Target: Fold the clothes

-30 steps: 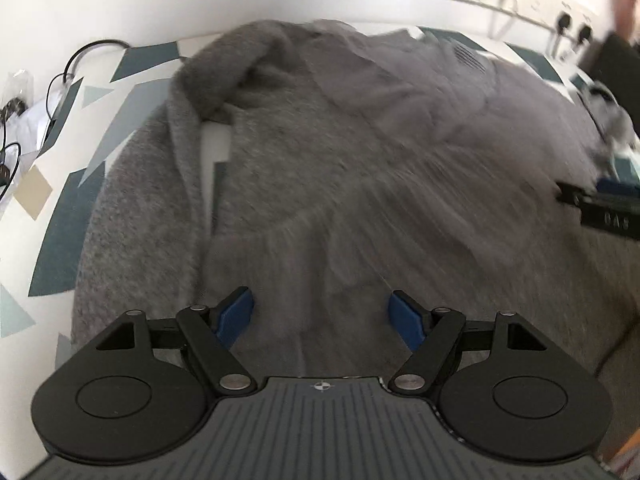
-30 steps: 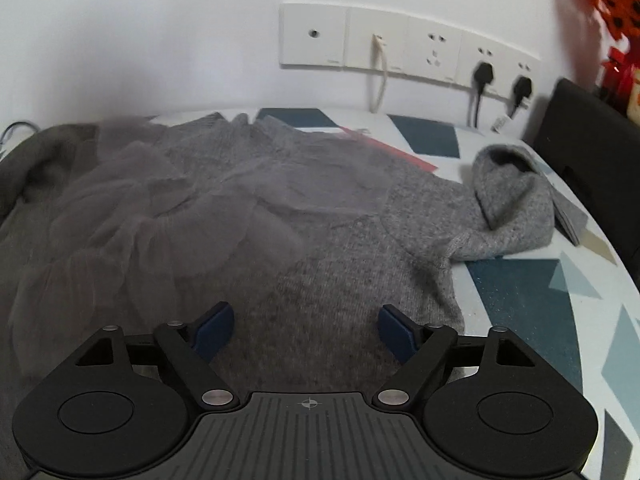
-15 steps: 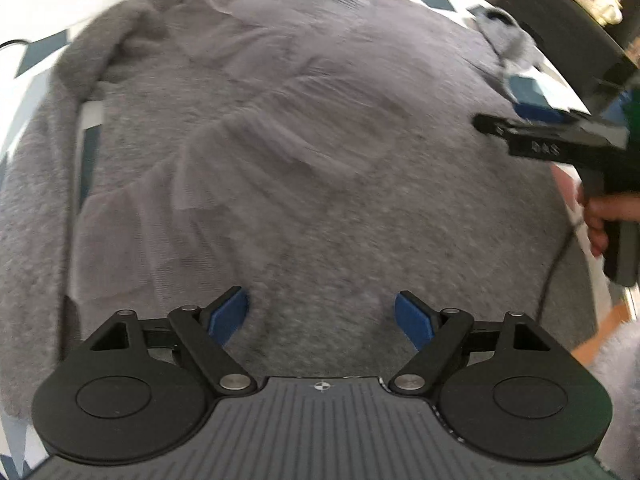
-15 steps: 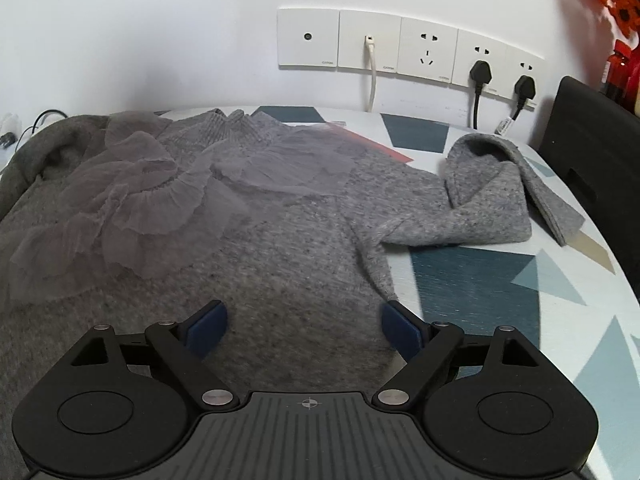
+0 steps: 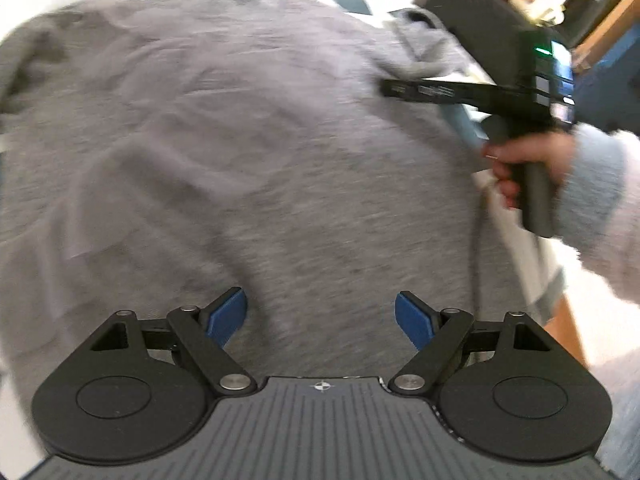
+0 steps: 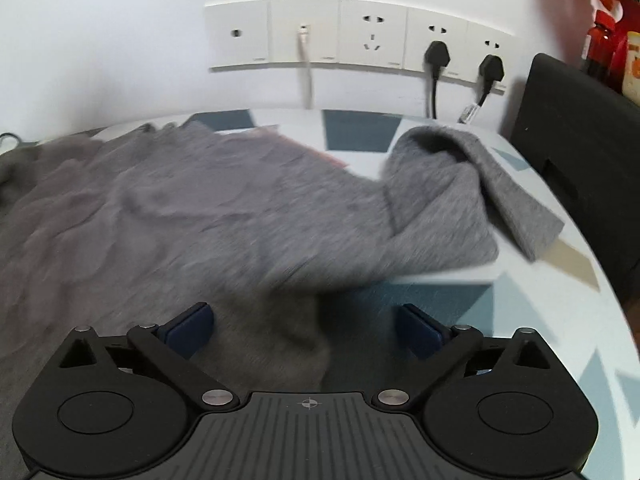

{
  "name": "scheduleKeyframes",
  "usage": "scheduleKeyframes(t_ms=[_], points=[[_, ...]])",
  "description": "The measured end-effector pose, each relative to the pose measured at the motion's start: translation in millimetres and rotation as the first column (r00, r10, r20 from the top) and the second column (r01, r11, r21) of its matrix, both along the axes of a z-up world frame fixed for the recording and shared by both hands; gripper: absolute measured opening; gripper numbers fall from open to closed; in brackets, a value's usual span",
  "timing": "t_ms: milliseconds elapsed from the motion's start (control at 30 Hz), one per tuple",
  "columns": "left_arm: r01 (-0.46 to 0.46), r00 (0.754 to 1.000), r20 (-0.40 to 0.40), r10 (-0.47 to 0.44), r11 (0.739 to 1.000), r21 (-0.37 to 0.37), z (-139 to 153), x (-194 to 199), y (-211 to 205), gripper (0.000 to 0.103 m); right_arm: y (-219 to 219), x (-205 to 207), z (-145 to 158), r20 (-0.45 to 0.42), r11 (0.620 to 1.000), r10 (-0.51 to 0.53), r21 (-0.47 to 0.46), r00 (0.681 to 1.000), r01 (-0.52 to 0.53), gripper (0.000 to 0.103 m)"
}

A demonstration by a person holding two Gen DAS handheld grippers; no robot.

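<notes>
A grey knit sweater [image 5: 248,152] with sheer ruffles lies spread on a table and fills the left wrist view. My left gripper [image 5: 320,318] is open and empty, low over its near part. In the right wrist view the sweater [image 6: 208,216] covers the left and middle, with one sleeve [image 6: 448,200] bent back at the right. My right gripper [image 6: 306,332] is open and empty over the sweater's right side edge. It also shows in the left wrist view [image 5: 424,90], held by a hand at the sweater's right side.
The table [image 6: 532,320] has a white top with teal and beige shapes. A white wall with a socket strip [image 6: 356,36] and two black plugs stands behind. A black chair back [image 6: 580,152] is at the right edge.
The left gripper has swung right and toward the sweater's near part. The right gripper has moved right to the sweater's side edge. Both stay open.
</notes>
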State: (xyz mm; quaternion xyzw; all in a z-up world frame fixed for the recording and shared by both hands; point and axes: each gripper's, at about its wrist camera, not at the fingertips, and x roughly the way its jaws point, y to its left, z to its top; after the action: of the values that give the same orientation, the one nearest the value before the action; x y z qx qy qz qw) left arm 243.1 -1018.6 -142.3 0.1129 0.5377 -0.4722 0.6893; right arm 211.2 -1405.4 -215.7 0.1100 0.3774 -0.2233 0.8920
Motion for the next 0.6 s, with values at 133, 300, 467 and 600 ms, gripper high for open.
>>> scheduleKeyframes(t_ms=[133, 300, 467, 600], points=[[-0.011, 0.999, -0.051, 0.008, 0.999, -0.046, 1.4, 10.2, 0.8, 0.080, -13.0, 9.9, 2.3, -0.009, 0.999, -0.032, -0.018, 0.999, 0.032, 0.092], [-0.256, 0.967, -0.050, 0.251, 0.954, -0.156, 21.5, 54.2, 58.2, 0.081, -10.3, 8.8, 12.4, -0.007, 0.997, -0.074, 0.029, 0.997, 0.074, 0.077], [-0.496, 0.856, 0.079, 0.510, 0.856, -0.147, 24.0, 97.0, 111.6, 0.083, 15.0, -17.2, 33.7, 0.095, 0.991, -0.124, 0.067, 0.988, 0.118, 0.089], [-0.532, 0.836, 0.135, 0.532, 0.846, -0.036, 0.3, 117.4, 114.4, 0.069, 46.7, -23.4, 40.0, 0.176, 0.993, -0.057, 0.114, 0.983, 0.038, 0.087]])
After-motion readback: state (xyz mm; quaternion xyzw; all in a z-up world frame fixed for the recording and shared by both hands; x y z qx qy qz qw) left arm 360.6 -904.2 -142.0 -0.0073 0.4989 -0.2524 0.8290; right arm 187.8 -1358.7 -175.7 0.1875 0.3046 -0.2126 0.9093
